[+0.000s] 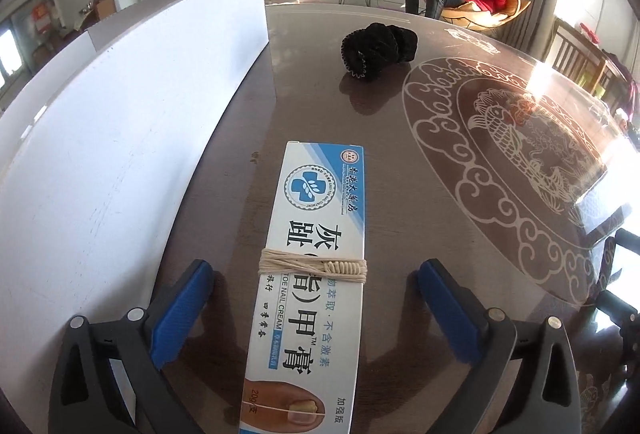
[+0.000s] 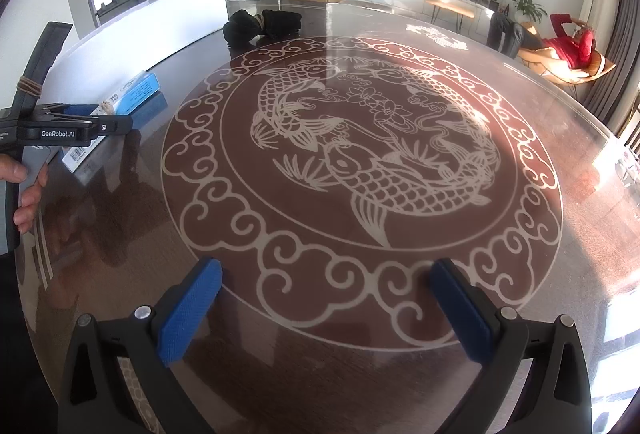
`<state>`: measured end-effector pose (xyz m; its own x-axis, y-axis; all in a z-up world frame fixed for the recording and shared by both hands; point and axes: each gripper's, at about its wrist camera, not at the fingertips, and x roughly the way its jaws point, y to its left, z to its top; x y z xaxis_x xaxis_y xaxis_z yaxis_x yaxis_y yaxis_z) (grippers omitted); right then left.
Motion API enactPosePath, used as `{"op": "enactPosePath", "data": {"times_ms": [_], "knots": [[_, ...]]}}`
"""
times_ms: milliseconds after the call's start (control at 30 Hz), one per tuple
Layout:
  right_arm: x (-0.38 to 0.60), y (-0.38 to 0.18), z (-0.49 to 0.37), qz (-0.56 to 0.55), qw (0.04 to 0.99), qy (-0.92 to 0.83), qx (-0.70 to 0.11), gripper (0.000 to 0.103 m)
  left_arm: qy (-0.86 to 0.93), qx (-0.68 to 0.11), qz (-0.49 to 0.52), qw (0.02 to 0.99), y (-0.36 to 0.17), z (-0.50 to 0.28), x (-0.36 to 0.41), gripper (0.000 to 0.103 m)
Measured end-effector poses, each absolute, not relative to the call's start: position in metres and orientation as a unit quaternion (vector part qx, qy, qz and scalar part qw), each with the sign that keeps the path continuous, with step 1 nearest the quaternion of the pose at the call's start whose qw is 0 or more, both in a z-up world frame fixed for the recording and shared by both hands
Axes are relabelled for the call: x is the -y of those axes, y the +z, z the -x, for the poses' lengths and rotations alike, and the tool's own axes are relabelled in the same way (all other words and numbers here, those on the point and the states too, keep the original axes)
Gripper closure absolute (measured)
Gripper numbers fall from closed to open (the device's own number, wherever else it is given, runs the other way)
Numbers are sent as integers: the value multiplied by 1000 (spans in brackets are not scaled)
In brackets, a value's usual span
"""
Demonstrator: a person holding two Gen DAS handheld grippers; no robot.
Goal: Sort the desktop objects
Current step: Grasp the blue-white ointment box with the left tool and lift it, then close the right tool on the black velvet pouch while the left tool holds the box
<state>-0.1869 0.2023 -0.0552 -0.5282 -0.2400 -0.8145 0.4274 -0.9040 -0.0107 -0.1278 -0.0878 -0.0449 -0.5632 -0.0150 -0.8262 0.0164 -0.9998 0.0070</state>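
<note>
One rectangular cardboard nail-cream box (image 1: 304,274), glossy white and blue with a band of twine around it, lies flat on the worktop (image 1: 400,161) near its left edge, beside a white board (image 1: 120,137). The left gripper (image 1: 316,314) stands released, its two ribbed blue fingers (image 1: 182,314) apart from the box's sides. One black knitted bundle (image 1: 378,47) sits toward the far edge. Only the right wrist view shows the whole fish inlay (image 2: 360,161); the right gripper (image 2: 326,308) is spread wide, holding nothing.

Open right claw (image 2: 318,308), carp-patterned table (image 2: 400,306)

The glossy table (image 1: 400,193) carries a cream box (image 1: 308,274) and black bundle (image 1: 378,47).
</note>
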Motion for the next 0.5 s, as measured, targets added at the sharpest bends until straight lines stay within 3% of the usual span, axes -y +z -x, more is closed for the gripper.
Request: {"op": "enactPosePath", "data": {"times_ms": [100, 167, 233, 500], "knots": [[-203, -55, 187, -446, 192, -868, -105, 0, -886, -1, -464, 11, -45, 125, 87, 0], [-202, -55, 187, -446, 192, -868, -105, 0, -894, -7, -447, 26, -41, 119, 87, 24], [-202, -55, 187, -446, 192, -868, -105, 0, -898, -13, -438, 42, -38, 112, 84, 55], [-202, -55, 187, -446, 192, -868, -105, 0, -897, -37, -431, 94, -39, 95, 84, 56]]}}
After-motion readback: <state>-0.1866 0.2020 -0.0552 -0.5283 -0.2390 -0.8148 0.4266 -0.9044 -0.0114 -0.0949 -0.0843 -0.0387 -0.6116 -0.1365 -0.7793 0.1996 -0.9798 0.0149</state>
